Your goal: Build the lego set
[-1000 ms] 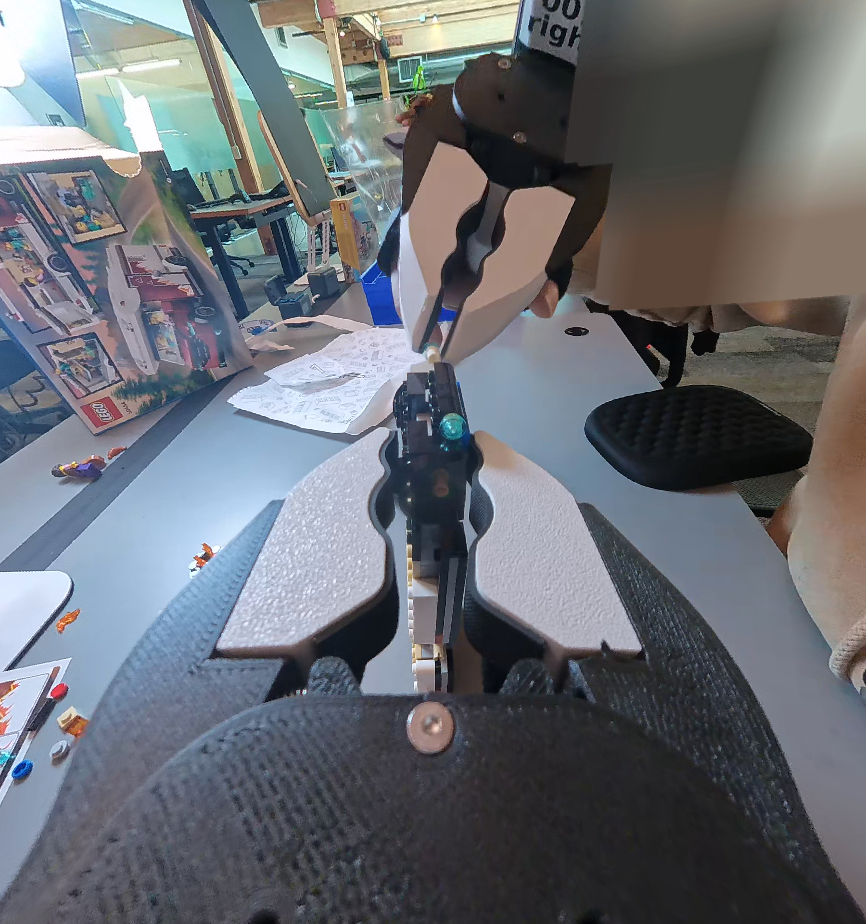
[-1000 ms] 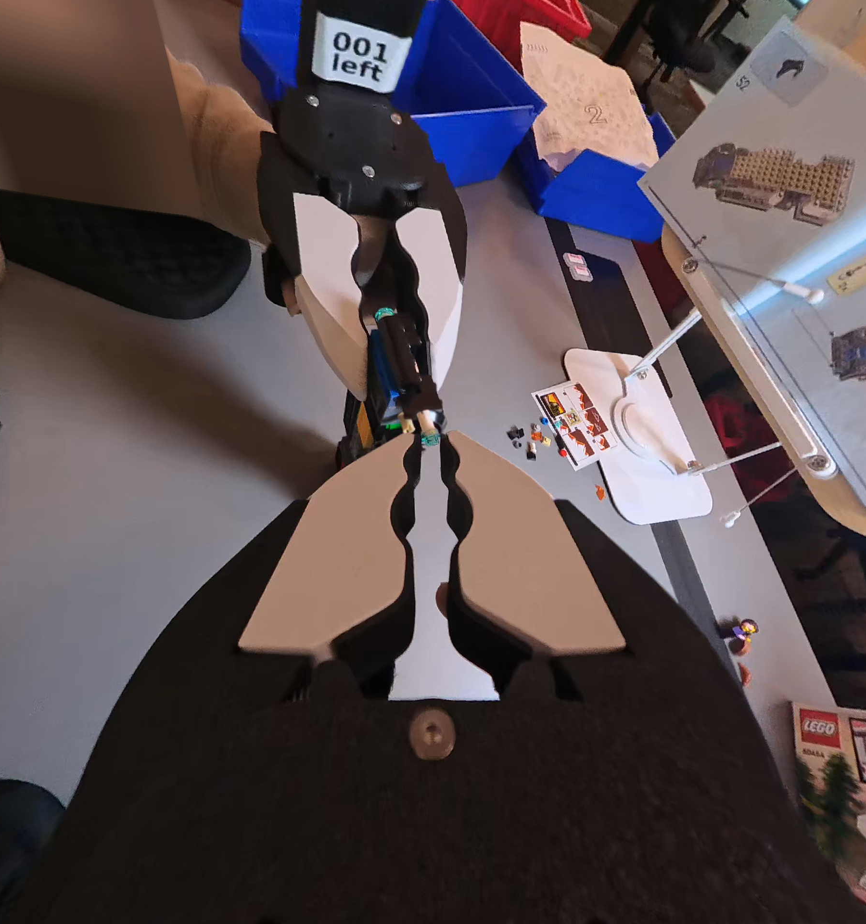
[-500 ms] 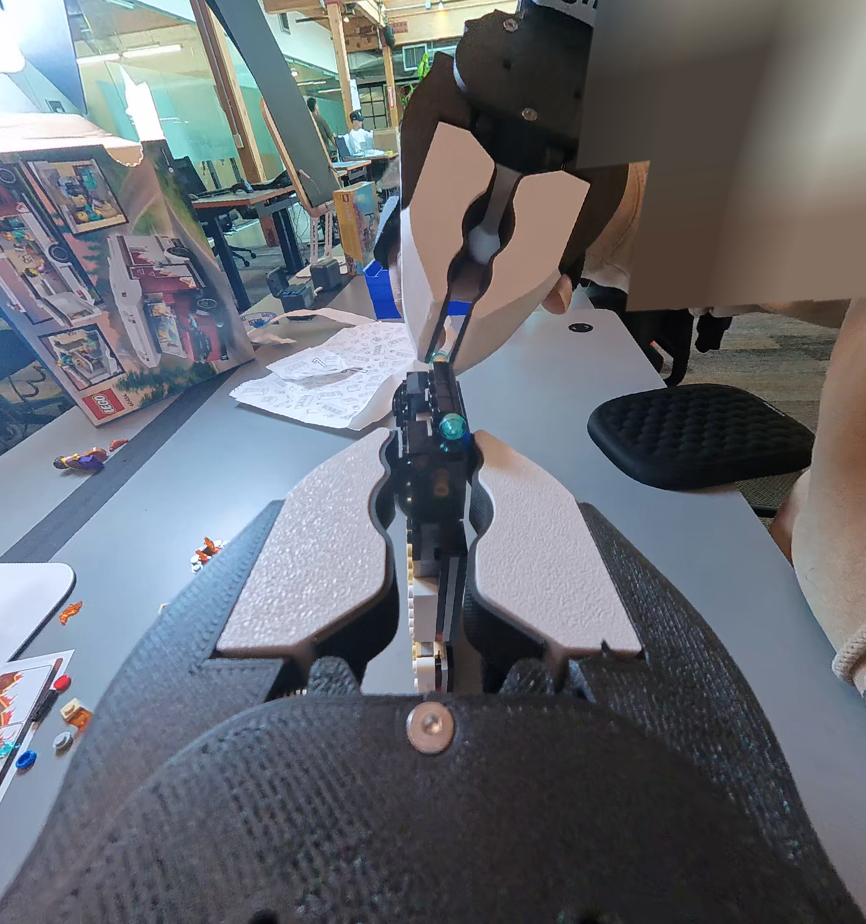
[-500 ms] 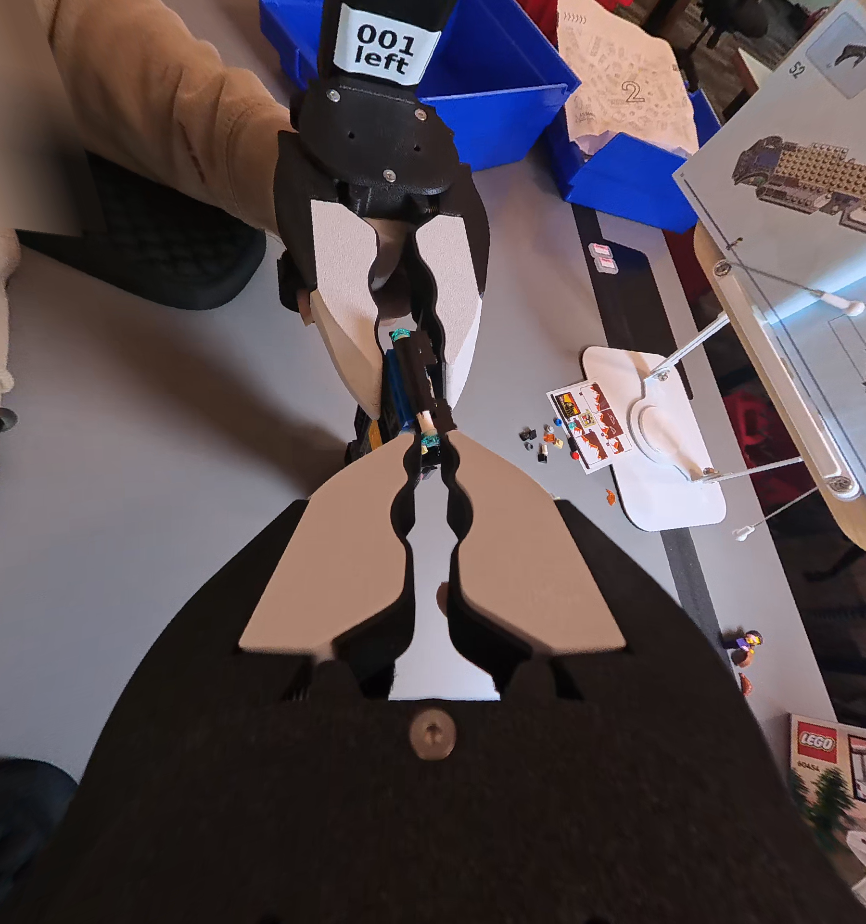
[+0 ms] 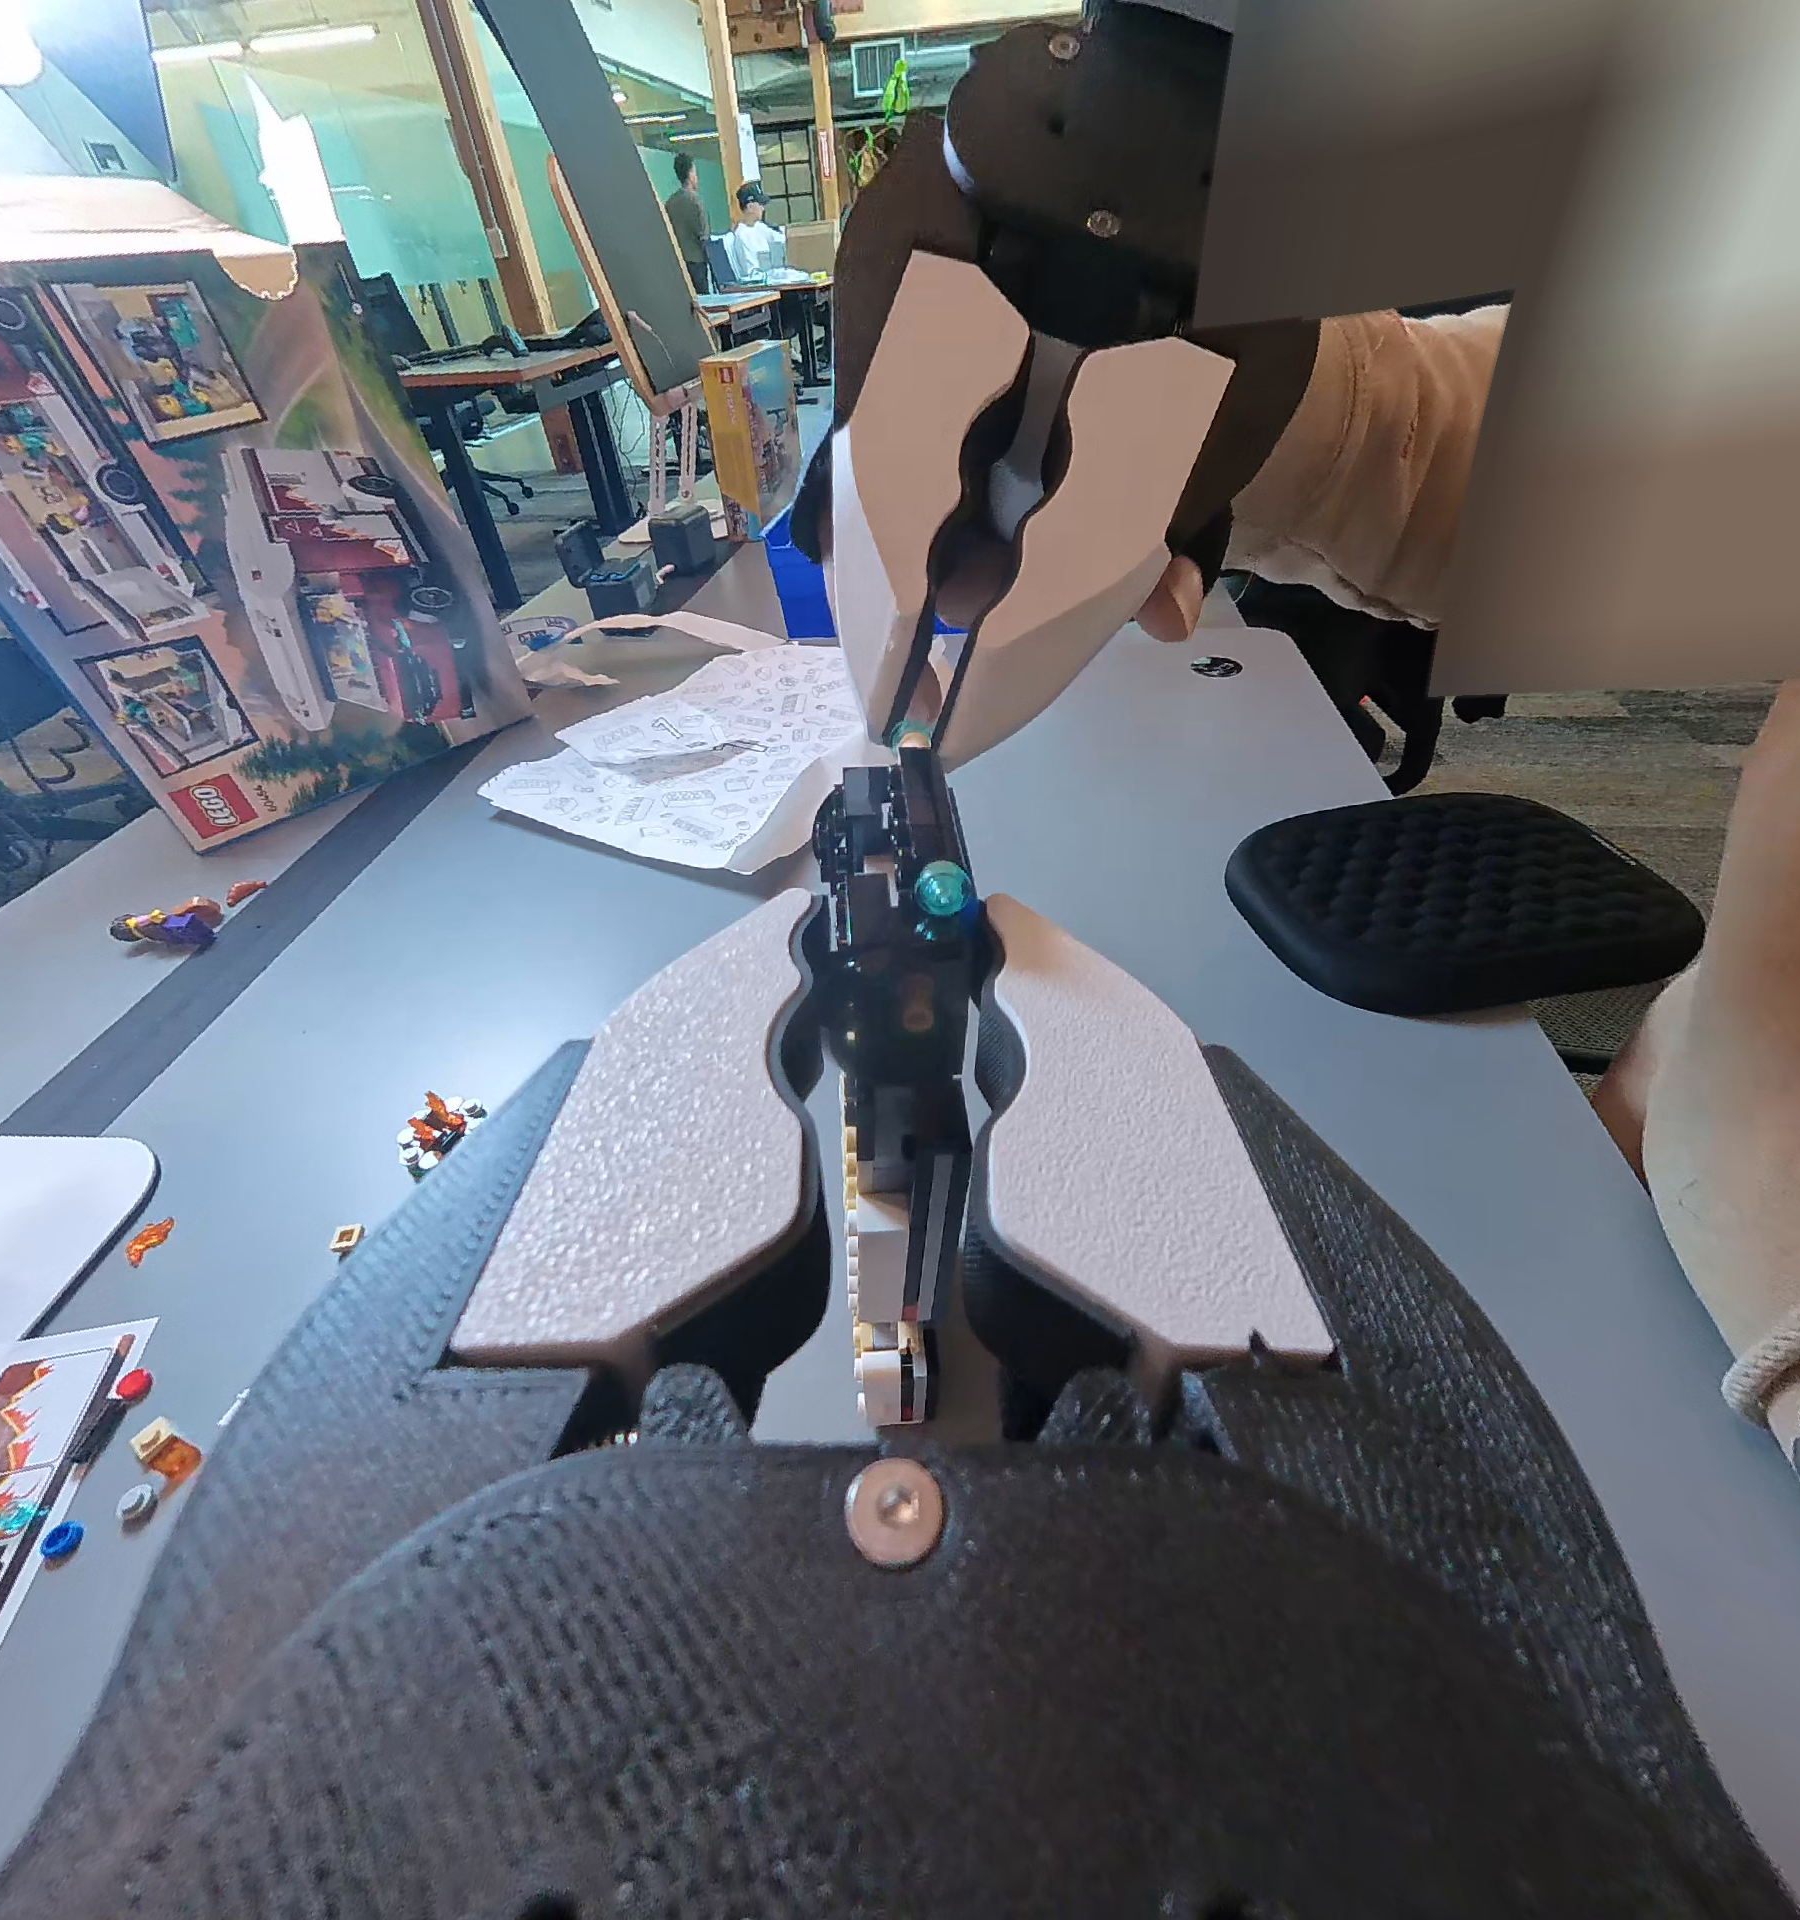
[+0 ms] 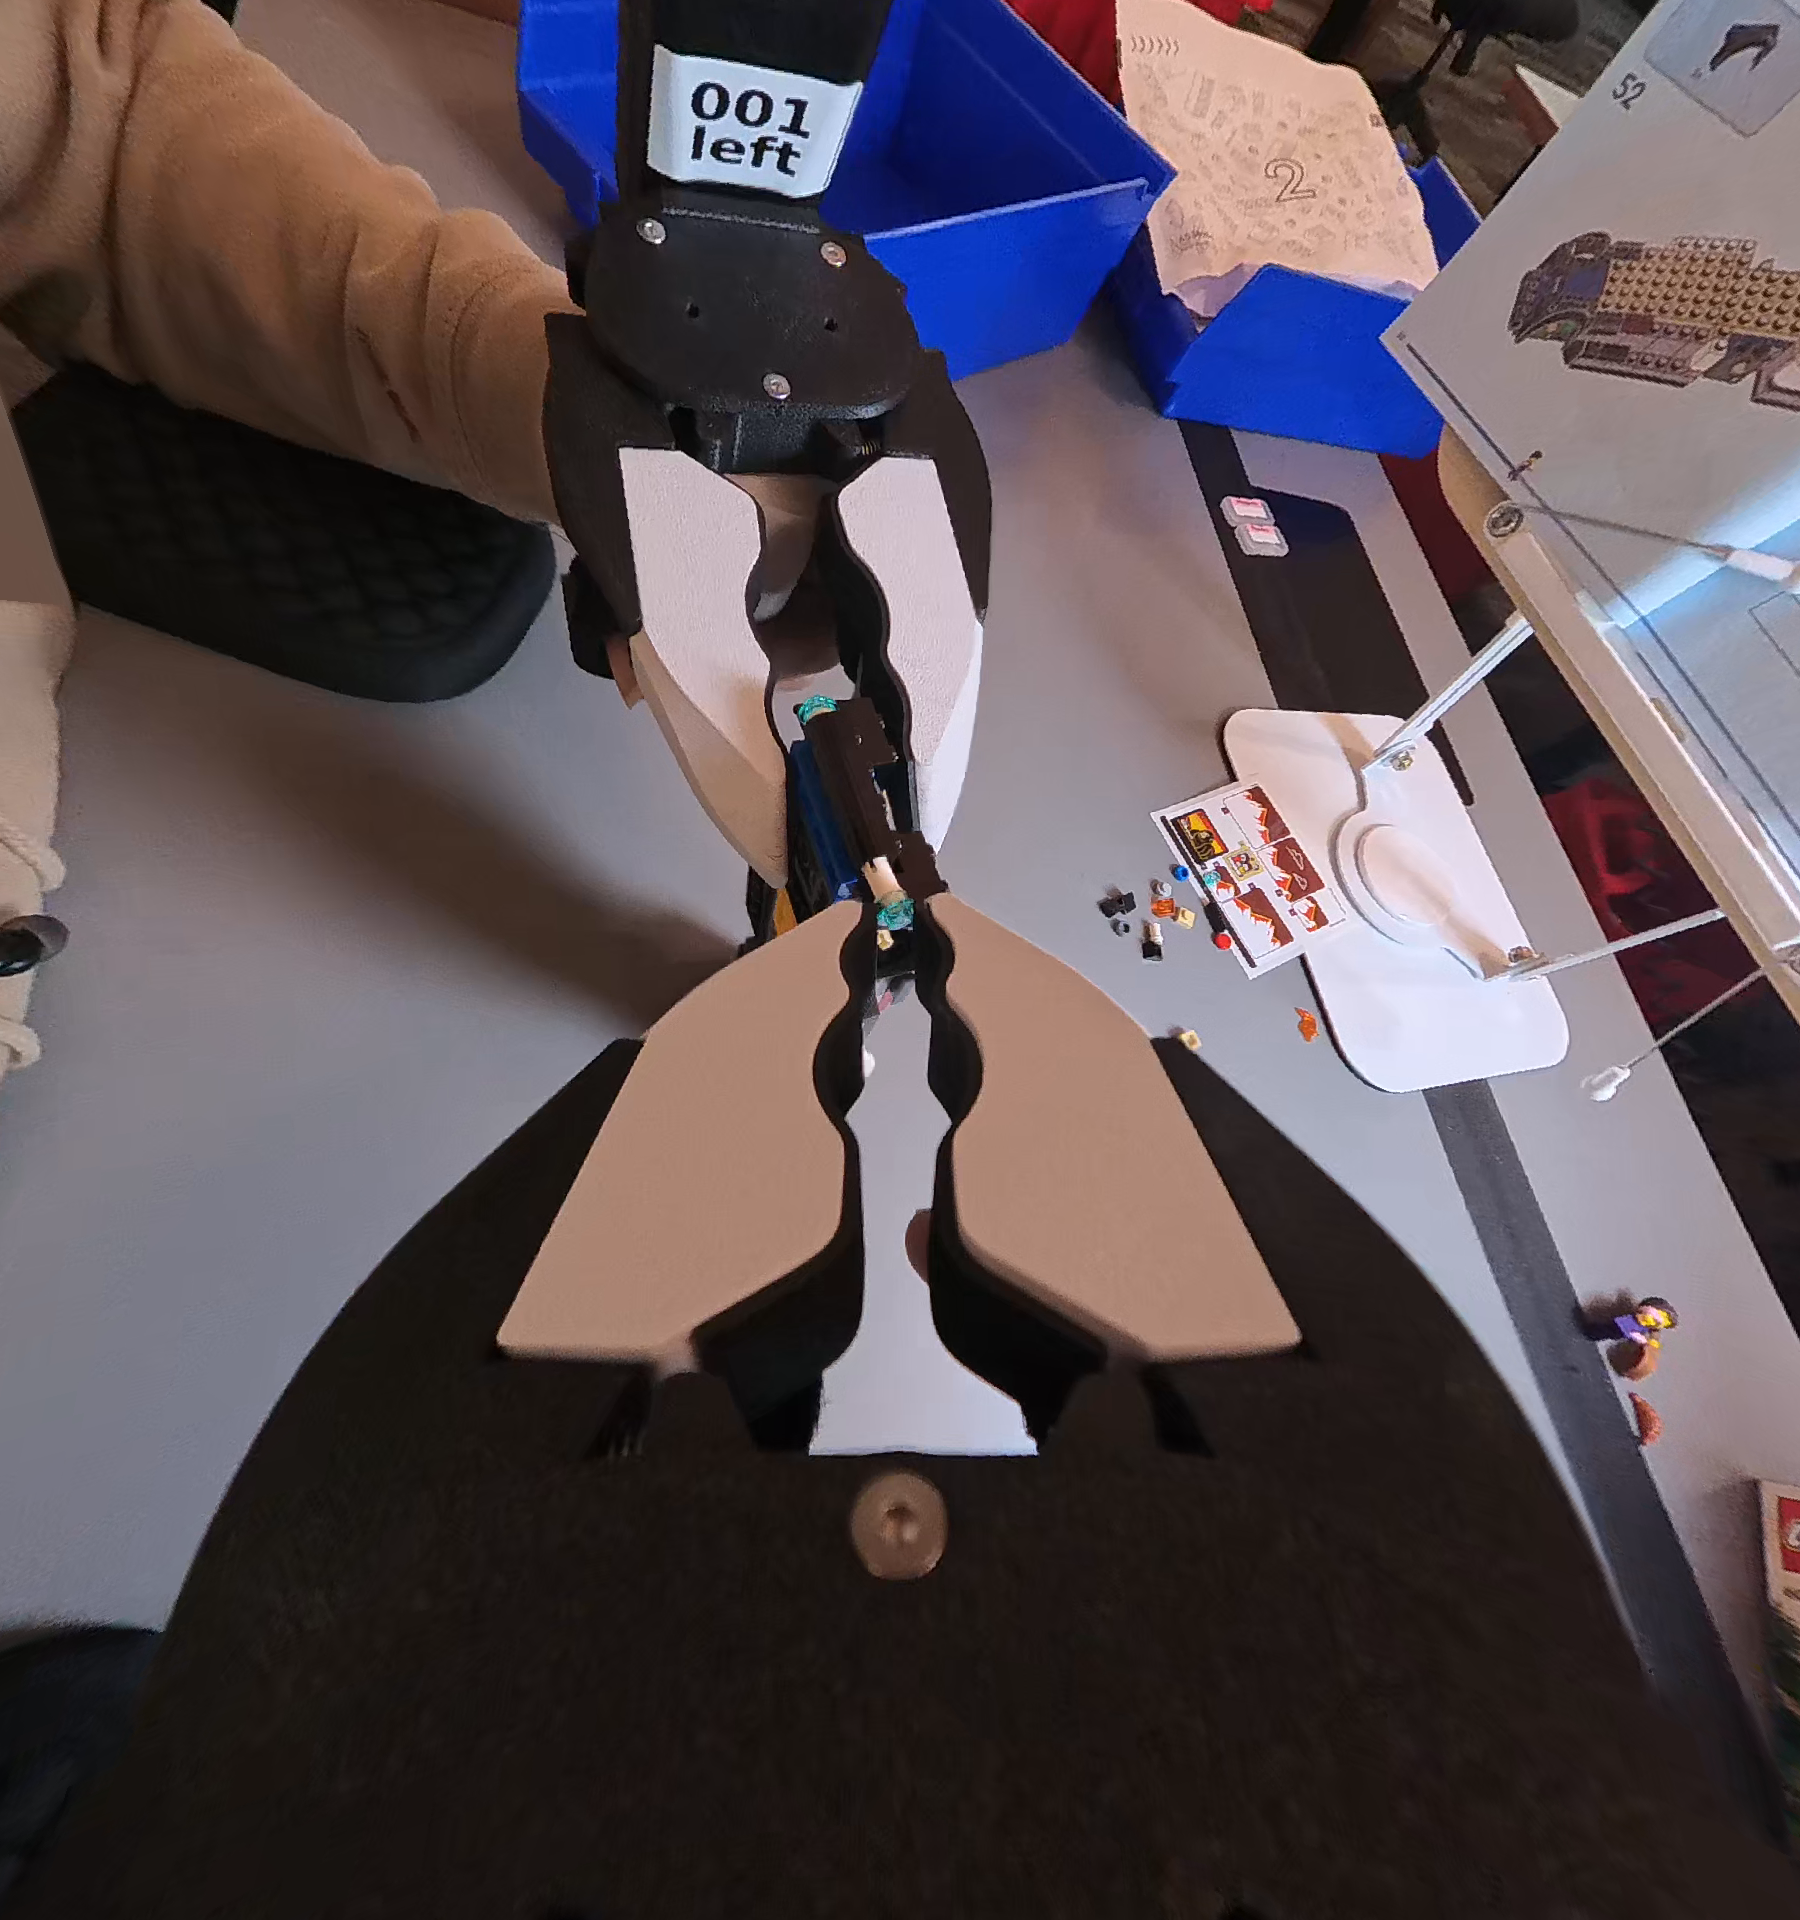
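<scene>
Brick assembly, black, one, clamped in left tongs above grey surface

Brick assembly (image 5: 901, 997): one, mostly black with white, grey and blue parts, held lengthwise between the two pads of the left tongs (image 5: 901, 914), both pressed to its sides, above the grey surface (image 5: 1135, 852). Turquoise round studs on the assembly: one (image 5: 943, 891), near its middle, seen from the left wrist.

Small pin piece (image 6: 888, 902): one, cream shaft with a turquoise ring, pinched at the tips of the right tongs (image 6: 891, 920), which stand nearly together on it. Its far end meets the end of the brick assembly.

Blue bins (image 6: 989, 197): two, far side, the right one (image 6: 1291, 353) carrying a crumpled printed paper bag (image 6: 1280, 197).

Printed paper bags on the surface itself: one (image 5: 688, 764), flat, left of the right tongs.

Set boxes: one large (image 5: 179, 561), far left; one small yellow (image 5: 750, 436) beyond it.

Black cushioned pad (image 5: 1467, 899): one, right.

Sticker sheet (image 6: 1249, 878): one, overlapping the white stand base (image 6: 1436, 966) of an instruction booklet holder (image 6: 1706, 416).

Loose small pieces (image 6: 1166, 914): several, beside the sheet; exact count cannot be told.

Minifigure (image 6: 1639, 1325): one, purple, lying near the right edge.
</scene>
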Available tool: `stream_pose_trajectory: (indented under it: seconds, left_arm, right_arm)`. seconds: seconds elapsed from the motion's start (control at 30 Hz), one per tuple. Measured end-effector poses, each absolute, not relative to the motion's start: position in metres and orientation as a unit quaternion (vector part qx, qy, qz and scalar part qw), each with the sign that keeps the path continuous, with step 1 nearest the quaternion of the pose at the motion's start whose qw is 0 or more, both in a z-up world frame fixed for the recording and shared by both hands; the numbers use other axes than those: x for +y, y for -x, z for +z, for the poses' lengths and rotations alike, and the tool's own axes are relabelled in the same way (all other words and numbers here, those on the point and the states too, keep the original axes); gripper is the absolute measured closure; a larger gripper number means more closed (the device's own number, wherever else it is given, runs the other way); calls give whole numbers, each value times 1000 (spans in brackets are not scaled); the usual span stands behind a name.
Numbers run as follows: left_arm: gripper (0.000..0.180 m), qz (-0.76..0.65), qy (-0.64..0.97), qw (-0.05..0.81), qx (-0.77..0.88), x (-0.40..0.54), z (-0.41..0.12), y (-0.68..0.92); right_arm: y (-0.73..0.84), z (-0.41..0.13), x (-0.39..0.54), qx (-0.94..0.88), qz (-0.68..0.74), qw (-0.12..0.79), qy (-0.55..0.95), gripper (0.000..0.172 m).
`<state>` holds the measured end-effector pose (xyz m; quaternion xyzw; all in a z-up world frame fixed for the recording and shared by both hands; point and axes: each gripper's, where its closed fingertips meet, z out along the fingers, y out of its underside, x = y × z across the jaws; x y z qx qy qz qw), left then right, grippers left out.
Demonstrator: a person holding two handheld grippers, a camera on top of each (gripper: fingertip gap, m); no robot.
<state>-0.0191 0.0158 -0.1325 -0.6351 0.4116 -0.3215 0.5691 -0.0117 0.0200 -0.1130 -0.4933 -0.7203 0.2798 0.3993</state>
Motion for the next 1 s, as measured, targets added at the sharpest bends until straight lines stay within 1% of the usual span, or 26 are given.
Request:
stream_pose_trajectory:
  seconds: [0.27,0.6,1.0]
  left_arm:
    - [155,-321,640,567,407,17,-133,20]
    - [155,-313,667,546,400,19,-134,20]
    - [156,-281,705,510,404,22,-137,17]
  right_arm:
    - [13,-113,21,-684,332,400,512,165]
    - [14,-110,24,-714,265,419,495,165]
    - [11,-111,29,-723,233,432,486,165]
